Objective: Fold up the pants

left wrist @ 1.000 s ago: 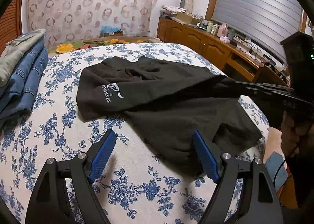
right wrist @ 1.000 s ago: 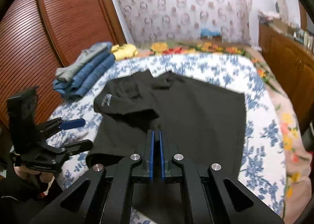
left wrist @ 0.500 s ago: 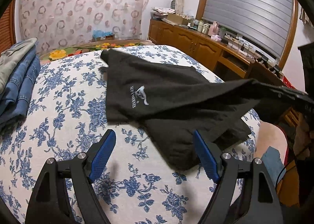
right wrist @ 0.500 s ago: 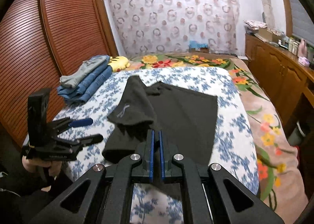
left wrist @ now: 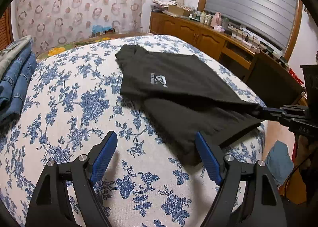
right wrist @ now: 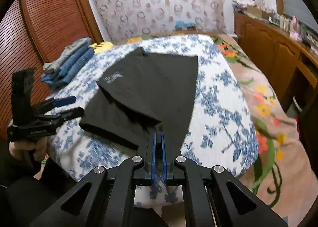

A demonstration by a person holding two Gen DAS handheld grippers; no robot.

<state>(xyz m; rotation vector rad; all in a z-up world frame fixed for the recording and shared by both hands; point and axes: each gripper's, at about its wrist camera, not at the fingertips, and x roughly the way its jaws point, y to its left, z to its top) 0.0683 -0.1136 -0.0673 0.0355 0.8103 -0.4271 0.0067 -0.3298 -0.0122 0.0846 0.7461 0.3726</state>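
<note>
One hand-held gripper (right wrist: 158, 139) pinches pants (right wrist: 151, 87).

Your pants (left wrist: 178, 95) are lying on the bed (left wrist: 65, 111). Your left gripper (left wrist: 155, 155) is hanging over the bed's near edge, left of the pants. A stack of jeans (left wrist: 14, 85) is sitting far left. A cabinet (left wrist: 200, 36) is standing right of the bed.

My left gripper (left wrist: 154, 155) points down at a slant, its blue pads (left wrist: 103, 154) spread wide with nothing between them. My right gripper (right wrist: 158, 137) is clamped tight, pads almost meeting on a pinch of black cloth. My left hand (right wrist: 23, 147) wraps the left handle below.
</note>
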